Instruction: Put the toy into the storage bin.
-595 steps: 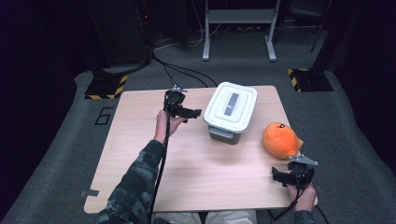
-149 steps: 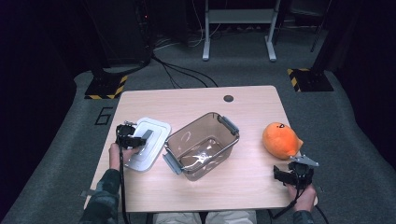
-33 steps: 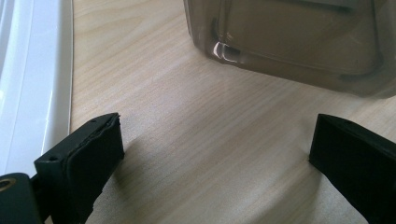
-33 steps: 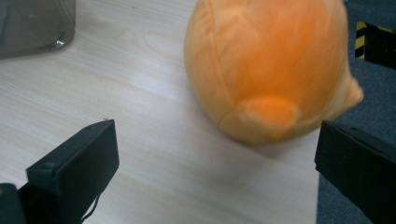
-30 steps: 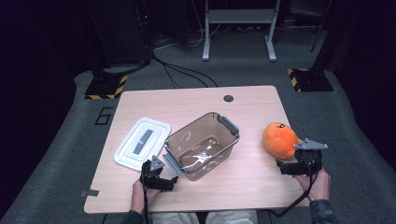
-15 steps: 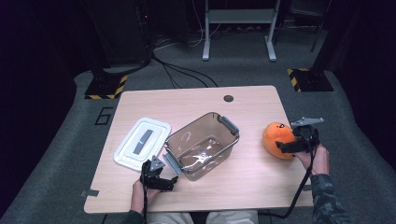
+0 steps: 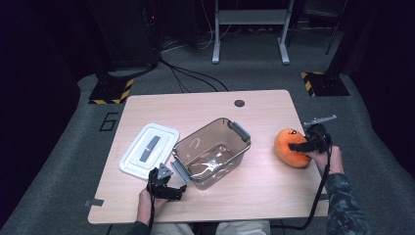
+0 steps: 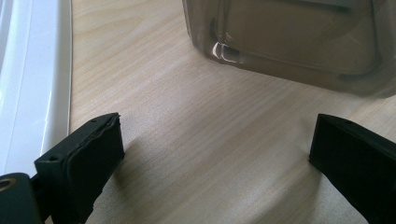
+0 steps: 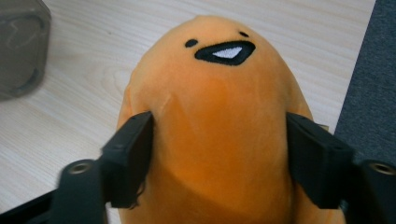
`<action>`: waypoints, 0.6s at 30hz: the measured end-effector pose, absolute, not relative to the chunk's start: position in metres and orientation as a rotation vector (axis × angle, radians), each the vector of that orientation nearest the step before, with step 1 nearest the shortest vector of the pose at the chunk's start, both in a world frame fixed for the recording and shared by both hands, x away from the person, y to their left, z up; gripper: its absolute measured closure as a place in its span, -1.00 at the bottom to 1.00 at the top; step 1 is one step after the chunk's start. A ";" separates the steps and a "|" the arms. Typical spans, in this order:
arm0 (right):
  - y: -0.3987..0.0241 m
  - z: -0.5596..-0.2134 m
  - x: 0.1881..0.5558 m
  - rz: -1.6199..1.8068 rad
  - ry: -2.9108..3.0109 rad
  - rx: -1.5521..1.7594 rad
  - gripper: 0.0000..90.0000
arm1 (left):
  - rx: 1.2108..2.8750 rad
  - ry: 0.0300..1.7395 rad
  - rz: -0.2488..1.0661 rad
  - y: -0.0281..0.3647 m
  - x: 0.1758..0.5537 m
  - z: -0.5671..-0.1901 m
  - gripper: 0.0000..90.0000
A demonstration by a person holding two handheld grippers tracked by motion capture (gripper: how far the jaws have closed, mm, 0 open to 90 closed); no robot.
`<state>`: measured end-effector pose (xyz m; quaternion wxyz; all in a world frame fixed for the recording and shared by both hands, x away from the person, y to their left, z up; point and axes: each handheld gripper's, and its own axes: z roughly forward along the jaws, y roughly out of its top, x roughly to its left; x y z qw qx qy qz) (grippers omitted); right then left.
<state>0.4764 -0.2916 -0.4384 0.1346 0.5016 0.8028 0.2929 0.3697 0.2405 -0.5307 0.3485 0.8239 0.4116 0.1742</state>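
An orange plush toy [image 7: 285, 139] with a small black mouth lies at the table's right side. My right gripper [image 7: 297, 146] reaches it from the right, and its jaws press into both flanks of the plush [image 9: 219, 84], shut on it. The toy rests on the wood. An empty clear brown box [image 7: 195, 138] stands mid-table, its white lid [image 7: 149, 149] flat to its left. My left gripper [image 7: 175, 192] sits open on the table just in front of the box's near-left corner, nothing between its jaws [image 8: 215, 154].
The box wall [image 8: 289, 42] rises just ahead of the left jaws, with the lid's edge [image 8: 32, 84] beside them. A box corner [image 9: 21, 46] shows left of the plush. The table's right edge and grey carpet [image 9: 369, 93] lie close behind the toy. A cable hole [image 7: 239, 103] marks the far side.
My right gripper moved forward and left to the plush and its jaws came in against its sides. The left gripper, box and lid stayed put over the last second.
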 end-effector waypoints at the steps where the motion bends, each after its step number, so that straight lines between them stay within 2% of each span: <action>1: -0.289 -0.439 0.475 0.836 2.323 1.462 -0.21 | 2.141 1.068 0.449 0.241 0.370 -0.530 -0.94; 4: -0.282 -0.439 0.468 0.795 2.330 1.424 0.11 | 2.143 1.067 0.450 0.241 0.370 -0.530 -0.94; 8: -0.272 -0.436 0.459 0.748 2.289 1.417 0.32 | 2.143 1.066 0.451 0.241 0.370 -0.530 -0.94; 18: -0.256 -0.428 0.442 0.773 2.200 1.517 0.39 | 2.139 1.066 0.452 0.241 0.370 -0.530 -0.94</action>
